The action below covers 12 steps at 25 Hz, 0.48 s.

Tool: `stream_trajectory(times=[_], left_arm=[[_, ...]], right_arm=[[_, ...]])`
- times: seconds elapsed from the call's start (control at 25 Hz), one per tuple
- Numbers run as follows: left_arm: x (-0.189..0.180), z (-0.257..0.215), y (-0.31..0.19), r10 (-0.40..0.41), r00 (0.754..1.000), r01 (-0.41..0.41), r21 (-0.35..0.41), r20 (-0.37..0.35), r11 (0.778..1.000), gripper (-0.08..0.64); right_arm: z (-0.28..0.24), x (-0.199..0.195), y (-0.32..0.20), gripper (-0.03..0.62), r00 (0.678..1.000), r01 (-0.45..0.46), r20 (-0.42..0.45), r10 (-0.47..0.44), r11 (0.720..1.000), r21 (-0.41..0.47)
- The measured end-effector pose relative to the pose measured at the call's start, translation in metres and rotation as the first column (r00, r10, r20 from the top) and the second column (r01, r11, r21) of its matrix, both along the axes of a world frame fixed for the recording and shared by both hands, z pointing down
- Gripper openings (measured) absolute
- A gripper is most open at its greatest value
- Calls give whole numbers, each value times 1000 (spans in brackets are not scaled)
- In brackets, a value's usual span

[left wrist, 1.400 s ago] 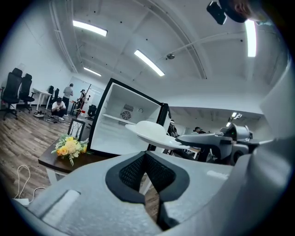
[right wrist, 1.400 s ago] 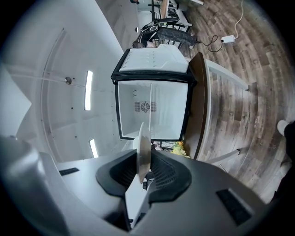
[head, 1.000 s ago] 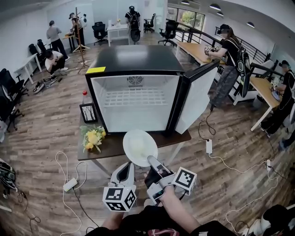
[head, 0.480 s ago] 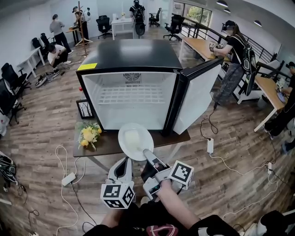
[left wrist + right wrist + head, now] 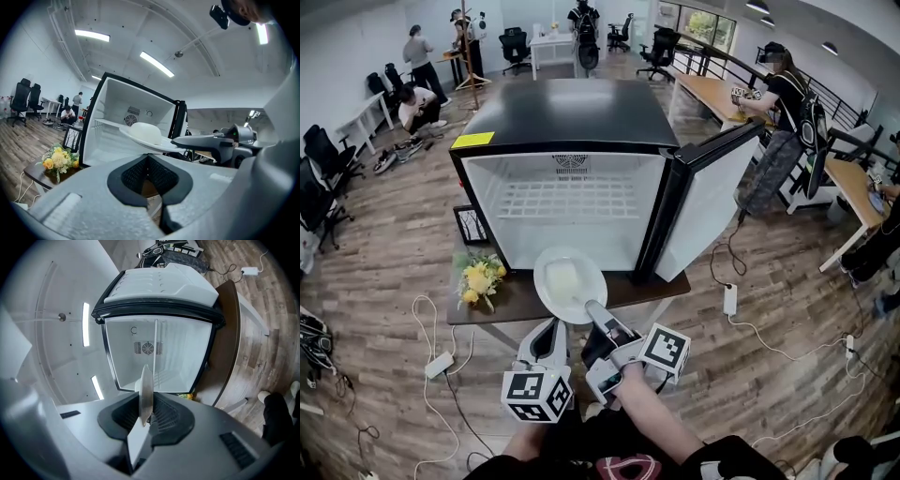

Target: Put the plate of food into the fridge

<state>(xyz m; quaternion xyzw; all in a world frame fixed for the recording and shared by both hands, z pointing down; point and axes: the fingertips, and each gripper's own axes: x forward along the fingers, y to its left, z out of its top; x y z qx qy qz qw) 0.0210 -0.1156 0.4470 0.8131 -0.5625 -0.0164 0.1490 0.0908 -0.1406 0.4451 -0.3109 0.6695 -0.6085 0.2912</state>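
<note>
Two claws are in play. The left gripper (image 5: 550,328) has its jaws brought together with nothing between them. Just to its right, the right gripper (image 5: 594,313) is clamped on the near rim of the plate (image 5: 570,281). In the right gripper view that rim stands edge-on between the pads (image 5: 159,414), pinched tight.

There is one plate. It is round, white and shallow, and it juts forward from the right claw's tips, held level in the air. On it sits one piece of food (image 5: 564,277), a pale, smooth, domed lump near the middle. Seen from the left gripper, the plate hangs above and ahead of the closed jaws, with the other claw reaching in from the right.

Under and ahead of the plate is one dark brown table (image 5: 502,302). On it, ahead and left of the left claw, lie one bunch of yellow and white flowers (image 5: 478,278) and, past them, one small black picture frame (image 5: 472,225).

Straight ahead of both claws stands one fridge (image 5: 562,112). It has a black top and a white inside with one wire shelf (image 5: 572,199). Its single door (image 5: 703,202) is swung open to the right.
</note>
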Motion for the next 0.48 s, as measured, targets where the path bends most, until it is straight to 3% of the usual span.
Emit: stream_trajectory(times=[0.48], left_arm=[[-16,-3,-67,31,1000,-31,2,-5,1000,6]], right_arm=[[-10,-18,-64,82,1000,-24,11,24,1000,17]])
